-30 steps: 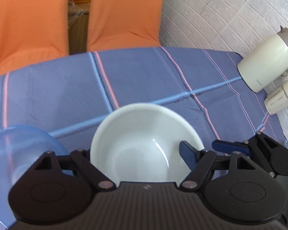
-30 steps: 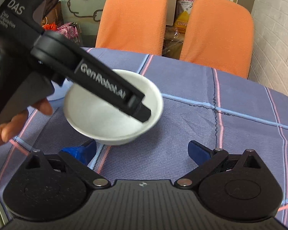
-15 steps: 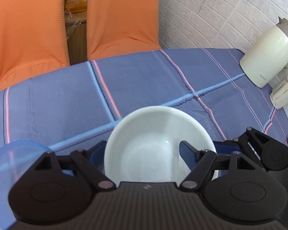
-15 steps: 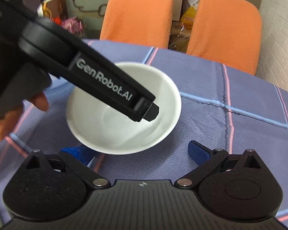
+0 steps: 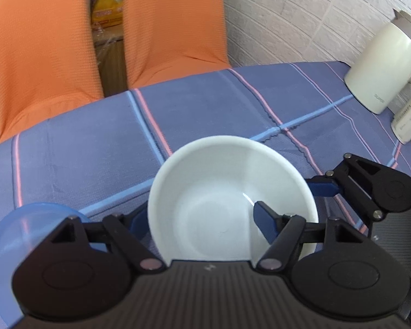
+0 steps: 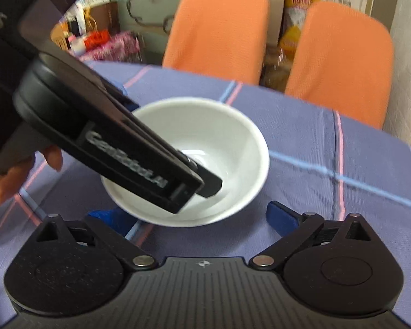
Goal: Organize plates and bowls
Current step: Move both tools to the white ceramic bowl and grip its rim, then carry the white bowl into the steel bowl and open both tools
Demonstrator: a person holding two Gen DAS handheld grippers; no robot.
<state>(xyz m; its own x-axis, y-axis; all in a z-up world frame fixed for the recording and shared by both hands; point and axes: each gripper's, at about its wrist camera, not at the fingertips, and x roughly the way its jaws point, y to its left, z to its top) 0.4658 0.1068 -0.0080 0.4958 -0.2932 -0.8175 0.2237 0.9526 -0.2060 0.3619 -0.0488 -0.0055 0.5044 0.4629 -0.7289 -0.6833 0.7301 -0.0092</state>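
white bowl (image 5: 227,205) now further right, tilted

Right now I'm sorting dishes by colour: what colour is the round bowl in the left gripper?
White, the glossy round bowl, clearest in the left wrist view.

Both wrist views near white bowl (image 5: 227,200)

"GenRobot.AI" stands in pale lettering on the left gripper (image 6: 161,164) arm.
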